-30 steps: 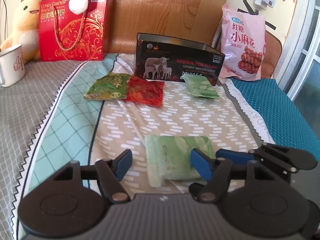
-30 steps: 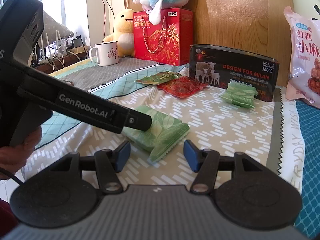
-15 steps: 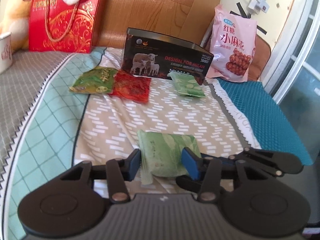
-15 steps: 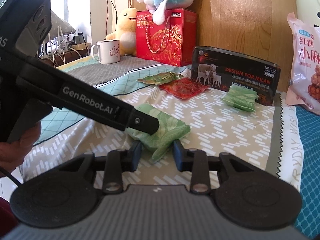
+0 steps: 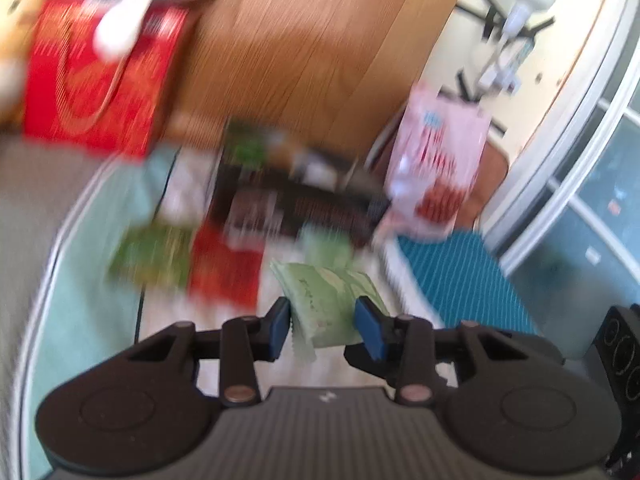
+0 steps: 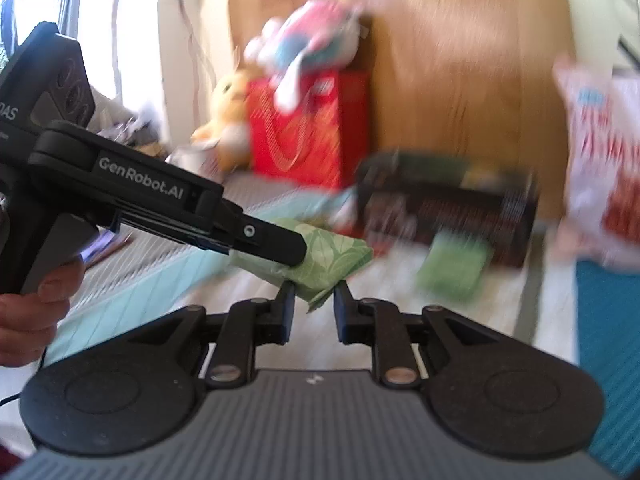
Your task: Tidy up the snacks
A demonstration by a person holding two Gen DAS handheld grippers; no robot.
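The left gripper (image 5: 323, 326) is clamped on the pale green leaf-printed snack packet (image 5: 325, 305) at lower centre of the frame. The right gripper (image 6: 314, 303), its jaws having just been closing, pinches the same packet's near corner. Behind, blurred, stands a black rectangular tin box (image 6: 448, 210) at centre right, with a second green packet (image 6: 454, 267) below it.

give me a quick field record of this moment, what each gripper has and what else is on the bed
held item: pale green leaf-print snack packet, lifted off the cloth
left gripper: jaws just closed, pads pressing the packet's sides
right gripper: jaws just closing, pinching the same packet's corner
still lying: second green packet, dark green packet, red packet
behind them: black open box with sheep picture
far right: pink snack bag
image quality: background motion-blurred
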